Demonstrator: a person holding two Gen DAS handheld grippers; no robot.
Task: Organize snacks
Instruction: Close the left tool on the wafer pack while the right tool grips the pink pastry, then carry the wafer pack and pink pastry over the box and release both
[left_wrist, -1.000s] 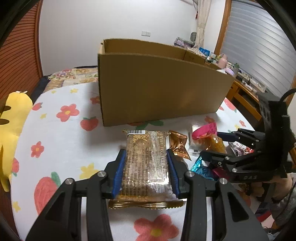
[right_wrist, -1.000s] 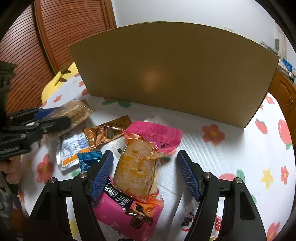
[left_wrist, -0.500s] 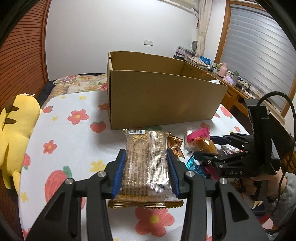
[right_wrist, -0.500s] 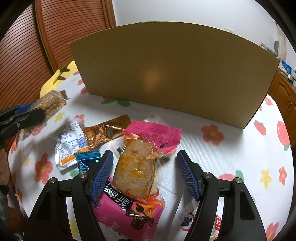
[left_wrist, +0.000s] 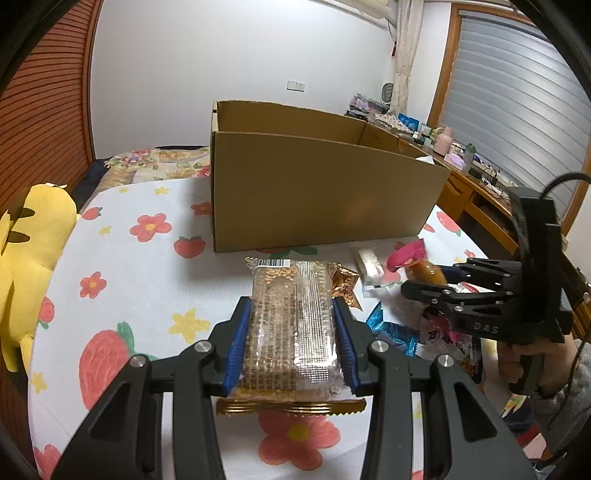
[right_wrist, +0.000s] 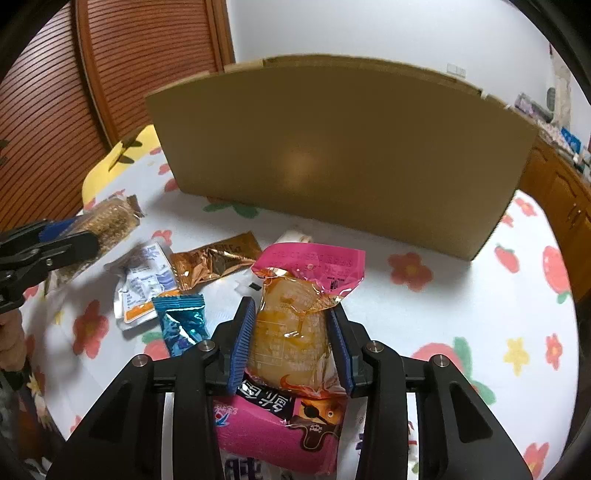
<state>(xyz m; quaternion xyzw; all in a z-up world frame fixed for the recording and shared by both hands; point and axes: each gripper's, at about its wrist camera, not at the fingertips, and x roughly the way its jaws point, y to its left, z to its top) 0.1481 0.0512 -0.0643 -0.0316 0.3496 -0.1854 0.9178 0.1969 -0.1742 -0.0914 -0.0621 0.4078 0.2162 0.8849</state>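
The right gripper (right_wrist: 291, 341) has just been closing and its blue pads now press both sides of the orange snack pouch (right_wrist: 291, 325) at lower centre of its view, above a pink packet (right_wrist: 273, 432), while the left gripper (left_wrist: 291, 341) clamps the cereal bar (left_wrist: 291, 325) at lower centre of its own view. Both picks look made, so loading is in hand. The next move calls for lifting each snack over the near wall of the cardboard box (left_wrist: 317, 199), upper centre, before letting go; the remaining packets lie on the floral cloth (left_wrist: 129, 280).

Loose snack packets (right_wrist: 207, 258) lie on the tablecloth (right_wrist: 424, 306) before the cardboard box (right_wrist: 343, 155).
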